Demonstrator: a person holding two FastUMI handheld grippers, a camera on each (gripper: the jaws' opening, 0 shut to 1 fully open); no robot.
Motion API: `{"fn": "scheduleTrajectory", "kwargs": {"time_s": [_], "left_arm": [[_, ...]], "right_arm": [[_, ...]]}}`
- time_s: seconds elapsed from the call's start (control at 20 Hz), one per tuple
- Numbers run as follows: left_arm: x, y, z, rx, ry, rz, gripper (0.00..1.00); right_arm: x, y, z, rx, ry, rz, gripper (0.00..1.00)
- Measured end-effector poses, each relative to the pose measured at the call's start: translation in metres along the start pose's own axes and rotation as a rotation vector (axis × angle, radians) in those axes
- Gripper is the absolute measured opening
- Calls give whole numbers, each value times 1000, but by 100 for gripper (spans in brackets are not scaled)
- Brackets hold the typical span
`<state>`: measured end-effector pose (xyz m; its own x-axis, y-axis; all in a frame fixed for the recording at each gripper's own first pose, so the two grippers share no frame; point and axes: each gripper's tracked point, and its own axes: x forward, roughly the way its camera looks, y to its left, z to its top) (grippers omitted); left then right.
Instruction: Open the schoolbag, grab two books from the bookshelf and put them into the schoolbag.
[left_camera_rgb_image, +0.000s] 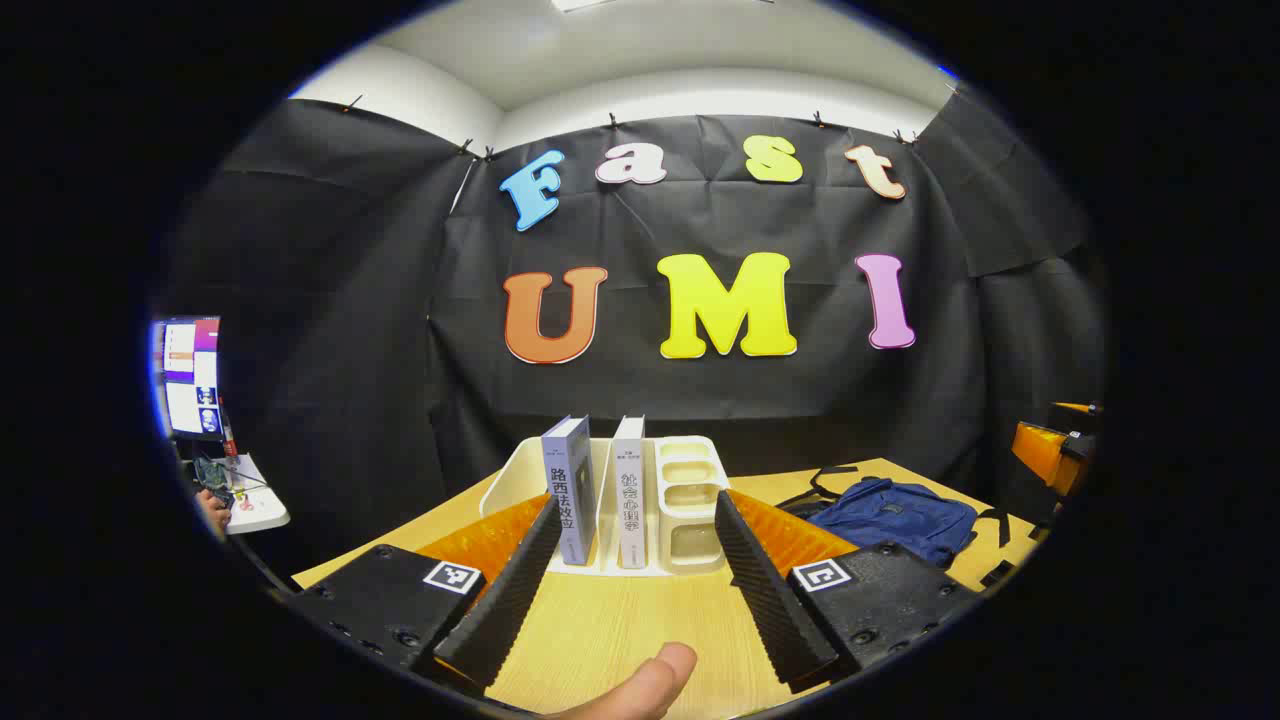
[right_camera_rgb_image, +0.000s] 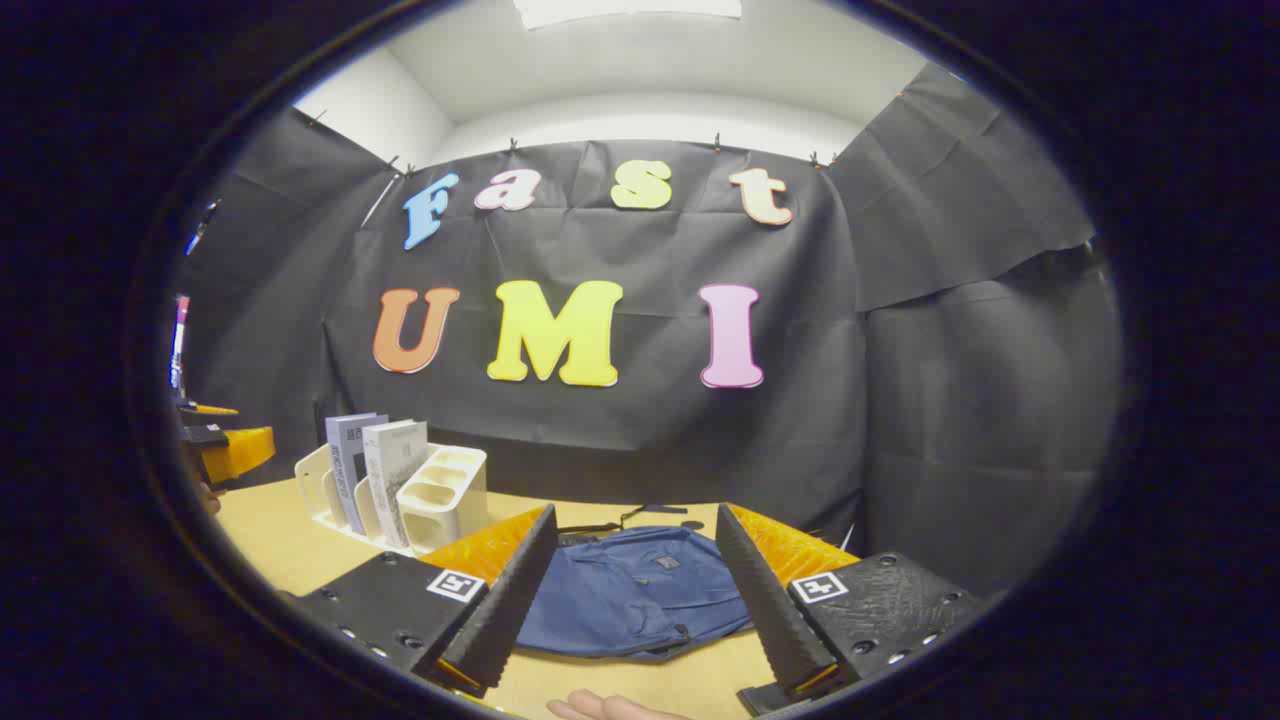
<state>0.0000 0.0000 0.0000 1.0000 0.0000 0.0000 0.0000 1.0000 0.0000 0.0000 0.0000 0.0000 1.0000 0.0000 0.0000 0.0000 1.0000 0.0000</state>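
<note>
Monitor (left_camera_rgb_image: 190, 375) cut off — unreadable.

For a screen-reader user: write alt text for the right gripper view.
A blue schoolbag lies flat on the wooden table, framed between the open right tongs, which hold nothing. To the left, two books stand upright in a white bookshelf, with the left tongs at the picture's far left edge.

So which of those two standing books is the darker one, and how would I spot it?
Start at the wooden table, then find the white bookshelf standing at its back edge, against the black cloth wall. Two books stand upright in it side by side. The darker one has a grey-blue spine and is the outer of the pair, while its paler neighbour stands next to the shelf's small open compartments.
</note>
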Motion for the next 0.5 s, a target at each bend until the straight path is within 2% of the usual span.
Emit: {"fn": "scheduleTrajectory", "kwargs": {"time_s": [0.05, 0.2, 0.25, 0.5], "left_arm": [[-4, 4, -1, 6, 2, -4, 97], [-9, 15, -3, 12, -2, -9, 97], [-10, 20, -7, 1, 10, -13, 97], [-15, 32, -3, -13, 16, -26, 97]], "right_arm": [[-2, 3, -1, -5, 5, -1, 97], [-8, -3, -3, 14, 8, -47, 94], [-9, -2, -7, 31, 15, -52, 98], [-4, 0, -29, 33, 105, -47, 93]]}}
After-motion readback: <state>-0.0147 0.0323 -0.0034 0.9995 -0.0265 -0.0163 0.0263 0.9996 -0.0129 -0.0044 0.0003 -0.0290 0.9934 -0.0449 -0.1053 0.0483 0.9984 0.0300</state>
